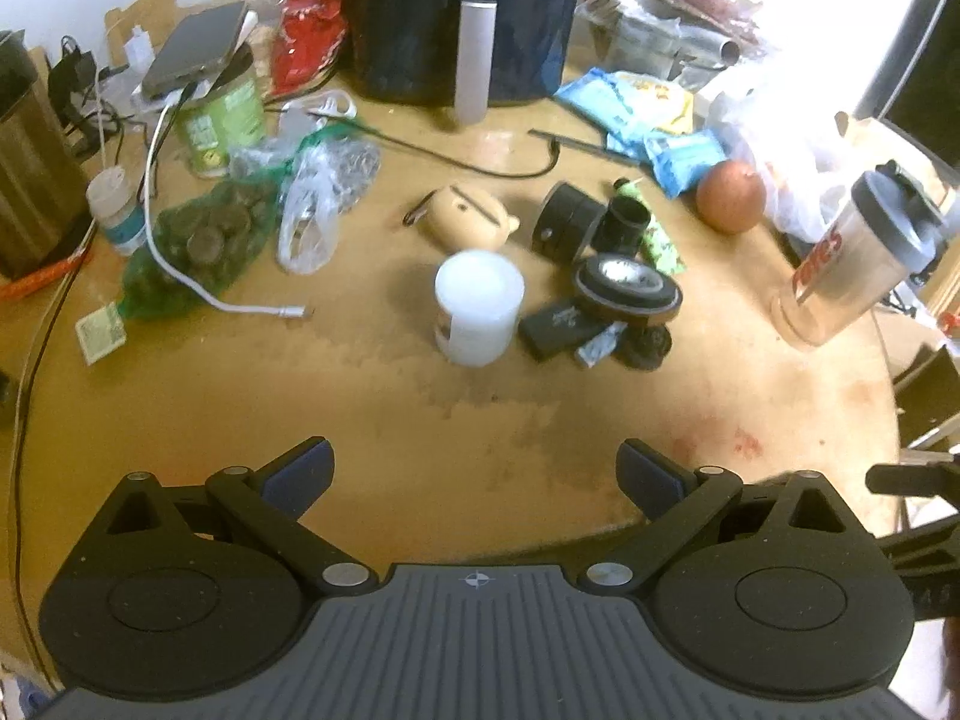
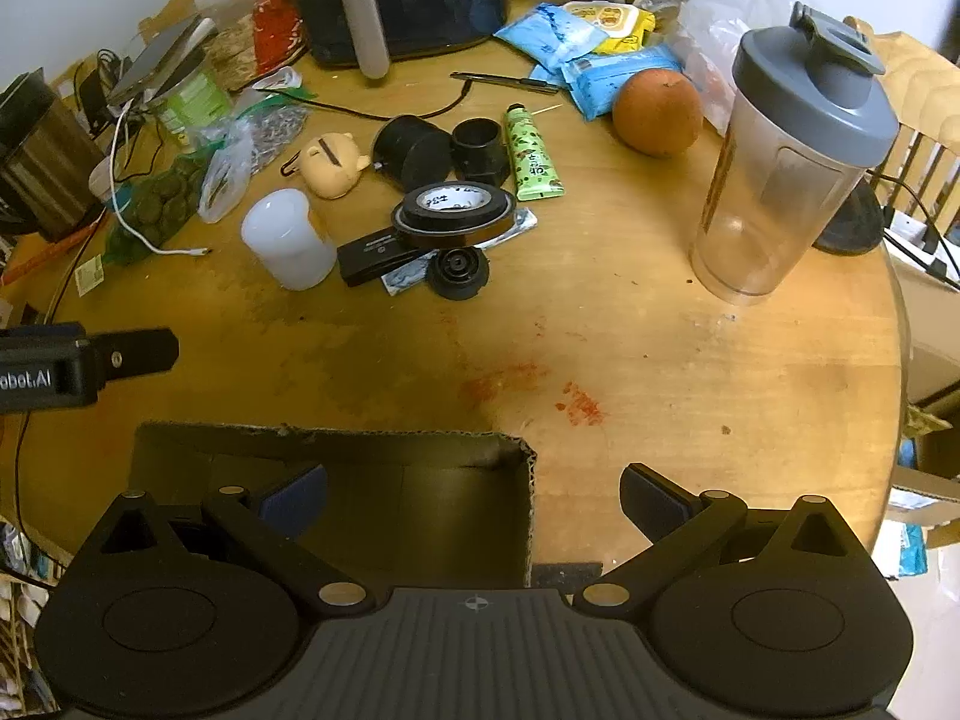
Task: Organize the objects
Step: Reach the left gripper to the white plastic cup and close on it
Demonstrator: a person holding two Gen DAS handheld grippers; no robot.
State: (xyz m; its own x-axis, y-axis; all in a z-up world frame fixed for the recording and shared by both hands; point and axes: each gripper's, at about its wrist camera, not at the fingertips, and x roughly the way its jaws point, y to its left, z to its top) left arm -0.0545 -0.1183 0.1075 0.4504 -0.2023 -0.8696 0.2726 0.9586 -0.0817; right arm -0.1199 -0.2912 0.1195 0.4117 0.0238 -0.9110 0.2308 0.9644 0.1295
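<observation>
A round wooden table [image 2: 660,360] carries a cluster of small items: a white plastic jar [image 1: 478,306] [image 2: 288,240], a black tape roll [image 1: 627,291] [image 2: 454,210], a black flat case [image 2: 372,255], a beige pig-shaped figure [image 1: 471,217] [image 2: 333,165], black cylinders [image 2: 414,150], a green tube [image 2: 531,153] and an orange [image 2: 657,111]. An open cardboard box [image 2: 336,492] sits at the near edge, right under my right gripper [image 2: 474,495]. My left gripper [image 1: 477,474] hovers open above bare tabletop, well short of the jar. Both hold nothing.
A clear shaker bottle with a grey lid [image 2: 792,168] stands at the right. A dark air fryer [image 1: 468,18], snack packets [image 1: 636,102], a green can [image 1: 222,114], plastic bags [image 1: 198,240] and a white cable [image 1: 240,303] crowd the back and left.
</observation>
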